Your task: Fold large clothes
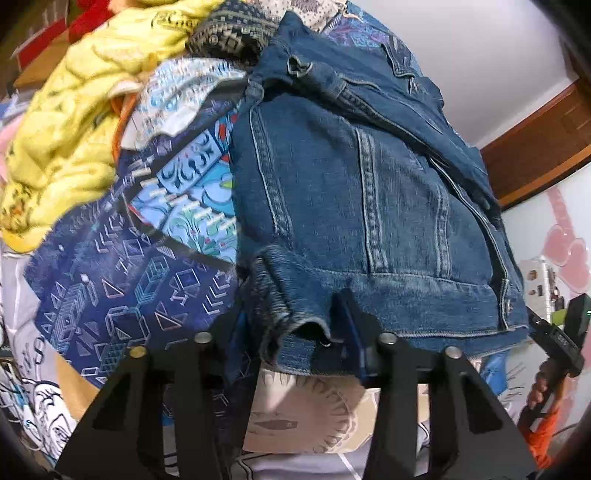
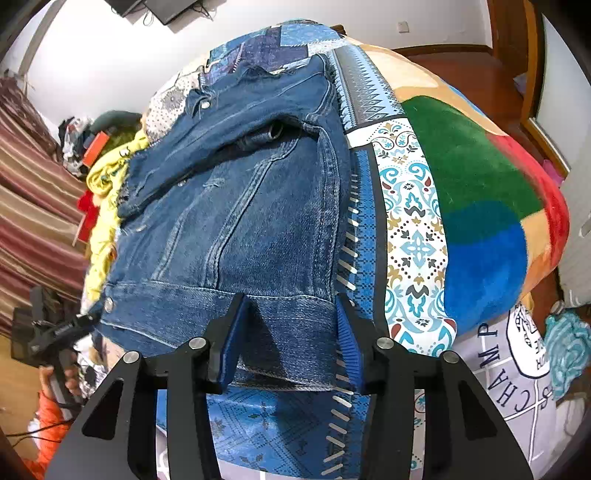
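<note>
On the bed, spread over a patterned blue sheet, lies our denim jacket, back up, with one sleeve folded across its upper part. We grip its hem at two spots. Our left gripper is clamped on the hem corner near a cuff, the denim bunched between its blue pads. Our right gripper is closed on the waistband at the opposite end, the cloth pinched between its ribbed pads. Only the left view shows the heap of other clothes beside the jacket: a yellow garment and a dark printed one behind it. Only the right view shows the green, blue and red blanket next to the sheet, striped curtains and a dark screen high on the wall. Each view catches the other gripper at its edge, held by a hand with an orange sleeve. On a white cloth at the bed's edge we read "CHAMP"; the rest is cut off.
</note>
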Demonstrator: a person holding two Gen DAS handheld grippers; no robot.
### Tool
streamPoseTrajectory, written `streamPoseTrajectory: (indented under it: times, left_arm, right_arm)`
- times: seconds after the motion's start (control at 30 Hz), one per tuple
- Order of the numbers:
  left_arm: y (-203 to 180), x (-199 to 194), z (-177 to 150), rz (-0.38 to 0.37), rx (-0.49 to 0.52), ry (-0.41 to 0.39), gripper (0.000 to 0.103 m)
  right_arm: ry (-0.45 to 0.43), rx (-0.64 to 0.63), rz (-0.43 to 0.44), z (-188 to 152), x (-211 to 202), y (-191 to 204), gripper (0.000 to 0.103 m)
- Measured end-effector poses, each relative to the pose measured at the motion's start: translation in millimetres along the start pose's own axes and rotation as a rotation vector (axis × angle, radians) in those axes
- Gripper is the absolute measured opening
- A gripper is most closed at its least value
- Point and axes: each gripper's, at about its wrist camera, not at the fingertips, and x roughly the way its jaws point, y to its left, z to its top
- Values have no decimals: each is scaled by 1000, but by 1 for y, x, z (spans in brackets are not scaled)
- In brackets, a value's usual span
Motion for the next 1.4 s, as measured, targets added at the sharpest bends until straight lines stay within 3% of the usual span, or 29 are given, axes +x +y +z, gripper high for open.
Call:
streamPoseTrajectory:
  times: [0.07,0.2,0.37,0.47,0.6,0.83,1.1,1.4]
  left_arm:
    - [-5,-4,1,7,19,-19,24]
    - [-15,-18,10,-7,36,-69,12]
    - [-26,-39,33,-38,53,-139,10]
    - [-33,-54,54,-101,50,-185,10]
    - [-45,-72,91,-153,66,-261,10]
    - [-53,-82,165,-197,27,-348,10]
    - [-50,-44,254,-182,-49,-342,10]
    - [-42,51,311,-49,-77,-219,10]
  right_arm:
    - [-8,-15,-4,-1,-2,3,27]
    - [-35,-52,-12,3,-7,9,18]
    - [-79,-89,-2,17,-12,18,16]
    - [-119,-100,37,36,-21,24,15]
    - [-183,-145,77,68,-31,42,15]
    - [-318,-225,49,138,-35,70,14]
    - [-375,-254,-13,223,-3,85,14]
    - [-258,-230,-107,280,86,71,14]
